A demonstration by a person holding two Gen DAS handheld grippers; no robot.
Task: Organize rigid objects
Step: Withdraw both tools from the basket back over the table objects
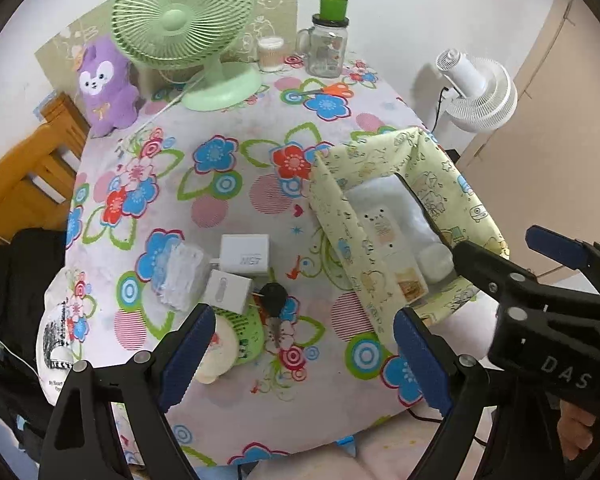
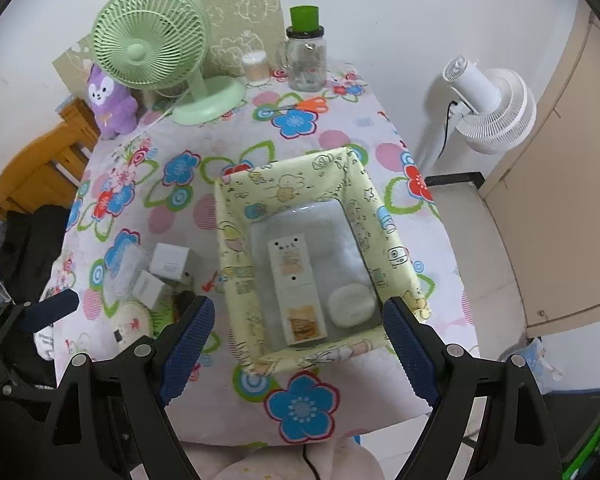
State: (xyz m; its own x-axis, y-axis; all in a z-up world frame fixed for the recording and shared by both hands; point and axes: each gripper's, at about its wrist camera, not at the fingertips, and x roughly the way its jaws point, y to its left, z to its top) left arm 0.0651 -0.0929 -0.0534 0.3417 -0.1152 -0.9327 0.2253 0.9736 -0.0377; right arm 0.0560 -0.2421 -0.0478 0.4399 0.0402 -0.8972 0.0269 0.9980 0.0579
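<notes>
A yellow-green fabric storage box [image 2: 236, 240] stands on the flowered table; it also shows in the left wrist view [image 1: 340, 216]. Inside lie a long white box [image 2: 296, 288] and a white oval case [image 2: 352, 304]. Left of it lie two white charger cubes [image 1: 245, 255] [image 1: 227, 291], a black key [image 1: 274, 300], a clear plastic packet [image 1: 178, 276] and a round green-and-cream item [image 1: 236, 336]. My left gripper [image 1: 304, 356] is open above the key. My right gripper [image 2: 298, 348] is open over the box's near edge.
A green desk fan [image 1: 184, 20], a purple plush [image 1: 106, 84], a jar with a green lid [image 1: 328, 40], a cotton swab tub [image 1: 271, 54] and orange scissors [image 1: 328, 90] stand at the table's back. A white floor fan [image 2: 488, 108] is right, a wooden chair [image 1: 28, 176] left.
</notes>
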